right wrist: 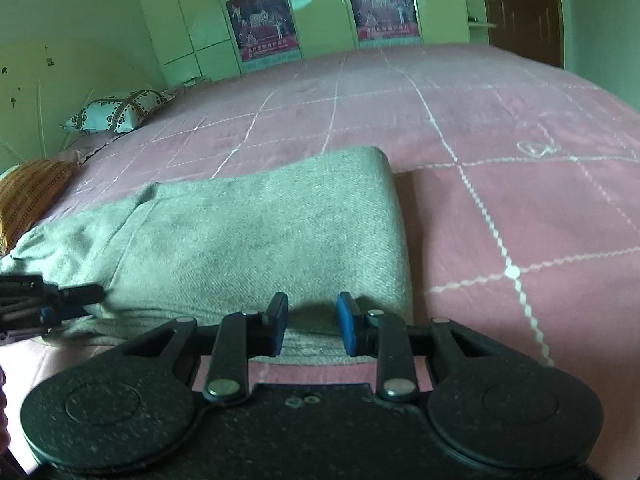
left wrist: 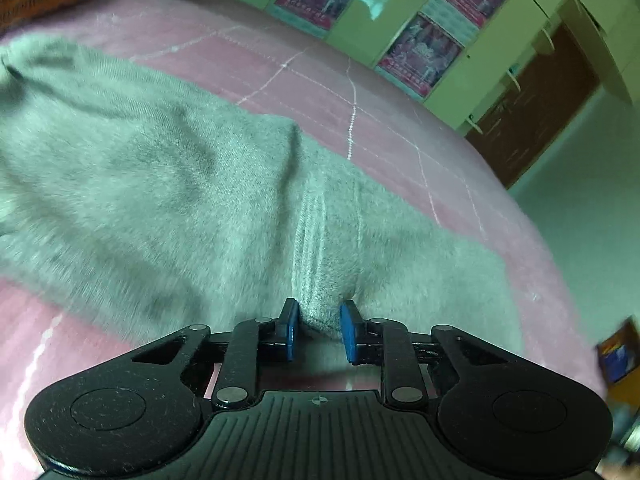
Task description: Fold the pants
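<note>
Both grippers point down at the bed. With my left gripper (left wrist: 319,330) I pinch a bunched fold of the pants (left wrist: 168,200); the blue pads (left wrist: 291,326) press the grey cloth from both sides. On my right gripper (right wrist: 311,330) the pads stand a little apart over the near hem of the pants (right wrist: 256,232); cloth lies between them, but I cannot tell whether they press on it.

Under everything is a bed (right wrist: 500,184) with a pink cover marked by thin white lines in a grid. Beyond it, ahead of my right gripper, stands a pale wardrobe (right wrist: 320,12), and to the right of that a dark brown door (right wrist: 524,8). The walls look pale green.

From my right gripper the pants spread ahead and to the left, folded over on themselves, with a rounded folded edge just ahead and to the right. From my left gripper the cloth runs ahead and far to the left, blurred.

At the left edge of the right view I see my left gripper (right wrist: 60,304) at the pants' near edge. Nothing stands between either gripper and the cloth.

Counted: one pair of pants, two grippers, two pillows far to the left ahead, one patterned white (right wrist: 120,112) and one orange (right wrist: 32,196), and three posters (right wrist: 262,24) on the wardrobe doors.
</note>
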A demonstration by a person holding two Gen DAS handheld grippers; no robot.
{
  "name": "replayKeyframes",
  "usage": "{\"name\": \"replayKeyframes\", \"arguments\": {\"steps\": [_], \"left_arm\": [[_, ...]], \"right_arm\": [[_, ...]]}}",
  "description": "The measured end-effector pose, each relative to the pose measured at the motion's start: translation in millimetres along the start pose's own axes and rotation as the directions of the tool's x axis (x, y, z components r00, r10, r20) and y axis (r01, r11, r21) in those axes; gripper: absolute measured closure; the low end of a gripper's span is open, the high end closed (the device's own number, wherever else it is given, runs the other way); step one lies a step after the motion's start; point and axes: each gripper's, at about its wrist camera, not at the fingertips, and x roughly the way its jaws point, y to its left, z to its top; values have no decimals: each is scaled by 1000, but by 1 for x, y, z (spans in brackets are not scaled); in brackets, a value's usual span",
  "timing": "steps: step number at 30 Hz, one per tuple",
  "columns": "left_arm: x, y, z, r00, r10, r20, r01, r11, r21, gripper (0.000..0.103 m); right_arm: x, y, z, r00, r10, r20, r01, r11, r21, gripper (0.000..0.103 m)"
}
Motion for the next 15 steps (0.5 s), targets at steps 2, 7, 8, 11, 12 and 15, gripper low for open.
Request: {"name": "replayKeyframes", "arguments": {"steps": [2,7,8,11,12,15], "left_arm": [[0,4,-4,1000,-6,4,6,1000,-14,80],[-17,-10,28,993,53,106,-59,997,54,75],[-16,-15,38,991,52,121,-62,995,84,70],[7,-35,63,992,26,120,-46,985,166,38],[19,-42,68,993,26,112,-48,979,200,38],[69,-48,73,995,98,-1,-95,969,230,37]], "right_arm": [[0,-2,2,1000,14,-15,-14,1000,-13,84],[-10,-6,21,999,38,11,-38,998,-40,84],[-14,-7,28,998,34,49,-32,998,-46,83],[0,-12,55,998,-8,63,10,999,-35,80],[9,-14,64,998,-29,57,31,999,-27,79],[38,-22,85,997,-40,61,39,999,10,79]]}}
